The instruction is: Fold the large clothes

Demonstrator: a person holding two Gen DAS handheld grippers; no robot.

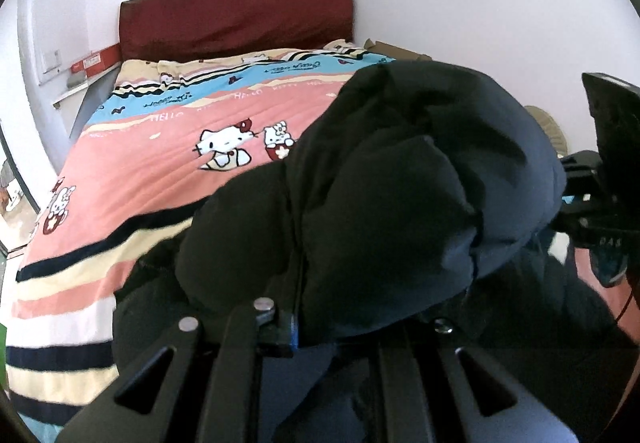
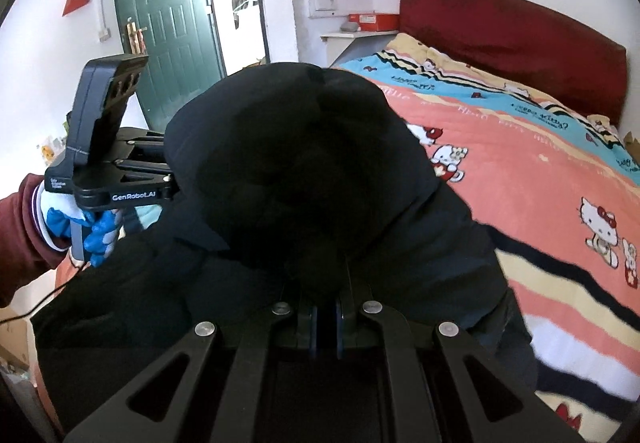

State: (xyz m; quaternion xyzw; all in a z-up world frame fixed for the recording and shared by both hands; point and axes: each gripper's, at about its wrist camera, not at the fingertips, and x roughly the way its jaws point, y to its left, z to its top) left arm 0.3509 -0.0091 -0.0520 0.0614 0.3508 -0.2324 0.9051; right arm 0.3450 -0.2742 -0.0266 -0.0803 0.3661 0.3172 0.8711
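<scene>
Both tongs clamp the black coat (image 1: 400, 203): left gripper (image 1: 316, 323) and right gripper (image 2: 326, 319) each w/ jaws pinched on fabric right at the tips. Coat bulges up just ahead of both, bulk draped below onto the bed quilt (image 1: 160, 171). Looks soft, padded, prob heavy-ish, slumps easily; best held at seams/edges, not mid-panel.
</scene>
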